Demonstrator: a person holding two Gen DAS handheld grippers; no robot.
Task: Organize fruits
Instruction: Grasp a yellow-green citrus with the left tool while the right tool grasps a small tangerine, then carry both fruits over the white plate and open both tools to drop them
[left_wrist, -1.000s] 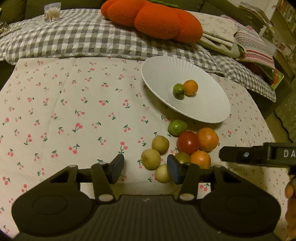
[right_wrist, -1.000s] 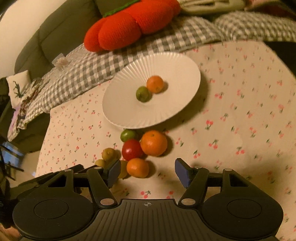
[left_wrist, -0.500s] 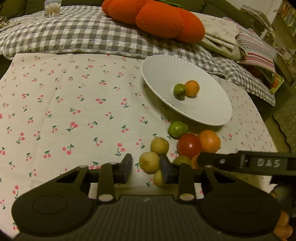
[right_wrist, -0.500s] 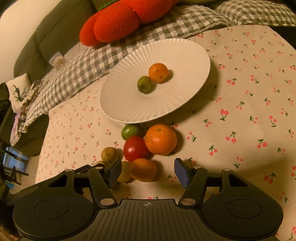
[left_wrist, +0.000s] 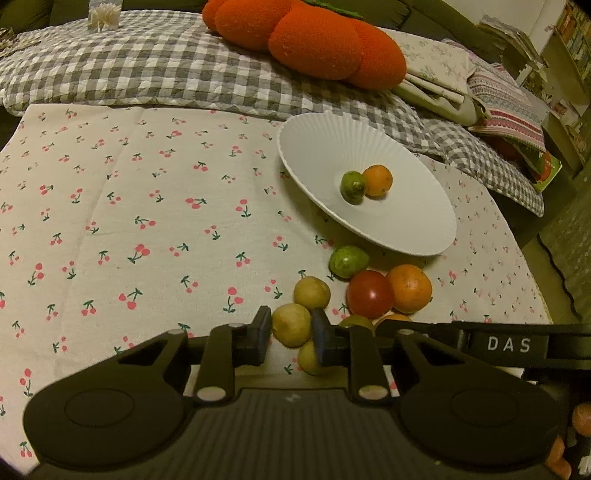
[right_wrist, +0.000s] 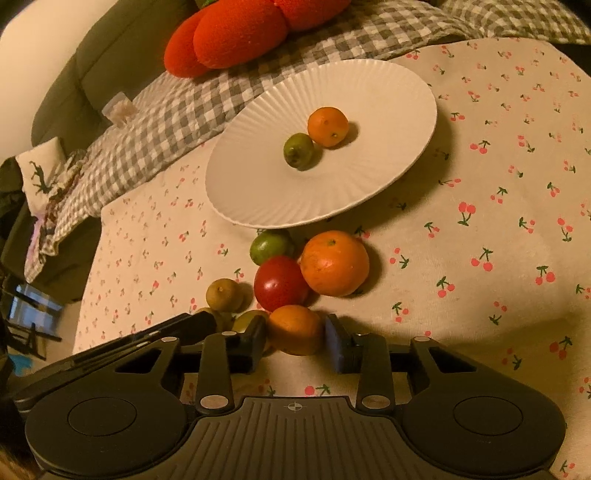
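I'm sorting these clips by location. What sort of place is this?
Probably a home living room: a low table under a cherry-print cloth, a checked quilt over a sofa with a pumpkin cushion, and a fruit plate.

two fruits (right_wrist: 317, 138) on plate (right_wrist: 258, 192), others clustered beside

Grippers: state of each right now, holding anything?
Left gripper: closed on a yellow fruit, jaws just finished closing.
Right gripper: closed on a small orange, jaws just closed in.
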